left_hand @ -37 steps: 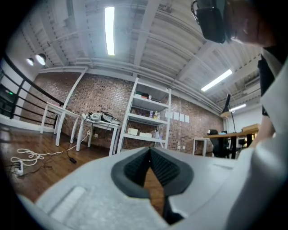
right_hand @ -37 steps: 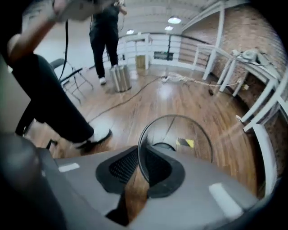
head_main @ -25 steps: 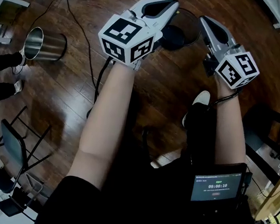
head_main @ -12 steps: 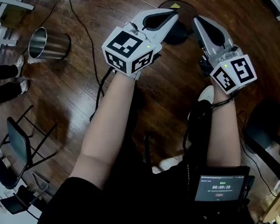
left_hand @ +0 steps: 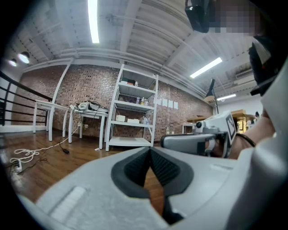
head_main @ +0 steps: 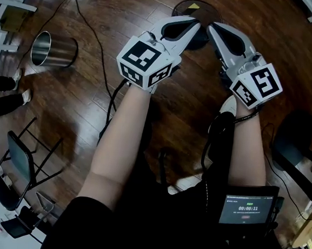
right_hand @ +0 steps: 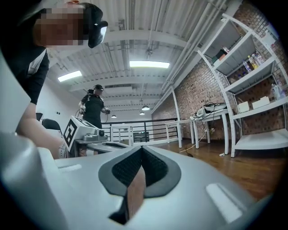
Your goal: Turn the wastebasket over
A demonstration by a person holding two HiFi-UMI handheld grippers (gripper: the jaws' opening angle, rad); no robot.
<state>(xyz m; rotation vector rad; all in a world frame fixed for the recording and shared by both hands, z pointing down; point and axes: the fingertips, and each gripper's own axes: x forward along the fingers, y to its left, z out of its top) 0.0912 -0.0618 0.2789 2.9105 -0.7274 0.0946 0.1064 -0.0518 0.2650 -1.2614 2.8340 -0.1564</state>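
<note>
While the two grippers moved: the left gripper [head_main: 193, 26] and the right gripper [head_main: 212, 28] came closer, and now their tips nearly meet above a black round disc [head_main: 182, 8] on the dark brown wooden floor [head_main: 81, 109].
Left fingers: shut tight, nothing between them.
Right fingers: shut tight too, holding nothing.
Wastebasket: the shiny round metal wastebasket [head_main: 55, 49] stays on the floor far to the left, well apart from both grippers. It seems to stand with its open mouth up.
What that means: nobody has touched it yet, so the turning over is likely still to come. The grippers would have to go over to it first.
Floor: shiny, with black cables [head_main: 109, 106] lying across it.
Room: a brick wall [left_hand: 85, 85], white shelves [left_hand: 135, 112], a white table [left_hand: 47, 104], long ceiling lights [left_hand: 93, 20] and a black folding chair [head_main: 16, 163]. Another person's legs [head_main: 1, 89] show at the left edge.
</note>
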